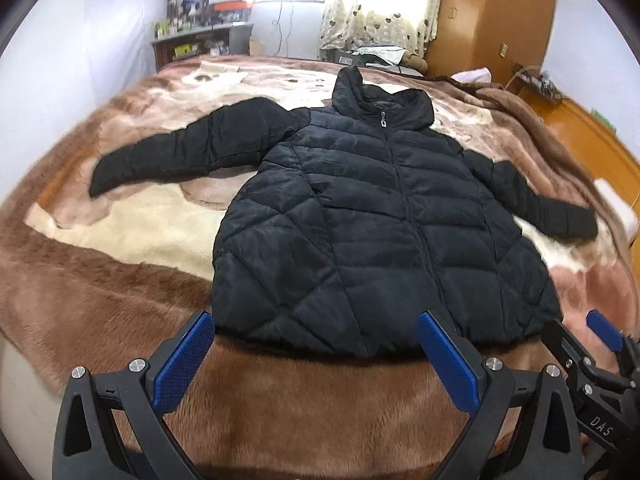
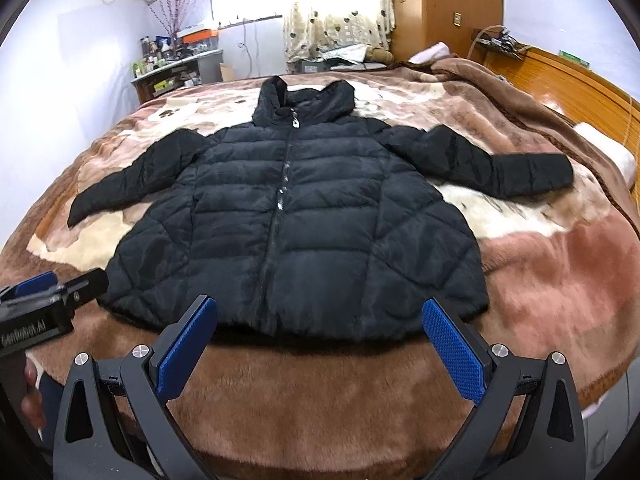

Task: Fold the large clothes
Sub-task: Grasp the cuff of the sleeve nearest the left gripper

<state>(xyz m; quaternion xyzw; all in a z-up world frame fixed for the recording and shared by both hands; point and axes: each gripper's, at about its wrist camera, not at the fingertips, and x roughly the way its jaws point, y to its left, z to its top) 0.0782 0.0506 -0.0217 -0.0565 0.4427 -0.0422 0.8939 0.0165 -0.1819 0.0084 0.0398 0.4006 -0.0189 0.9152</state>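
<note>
Bedroom scene: a plush brown-and-cream blanket point(image 1: 120, 300) covers the bed, with a cluttered shelf point(image 1: 200, 40) and curtained window point(image 2: 336, 4) beyond. We see the black puffer jacket point(image 1: 372, 216) lying flat, zipped, sleeves spread, hood far, hem nearest us; its long axis runs straight away from both tools. Left gripper point(image 1: 316, 354) and right gripper point(image 2: 320, 338) hover just short of the hem, fingers spread wide, holding nothing; neither is clearly nearer.

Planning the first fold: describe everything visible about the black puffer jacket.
The black puffer jacket is quilted, shiny synthetic fabric, with diamond stitching near the hem. It lies flat, front up, zipped closed to the collar, the zipper pull silver. The hood points away, both sleeves spread outward, the hem nearest the cameras. It rests on the furry brown blanket; neither open gripper touches it.
</note>
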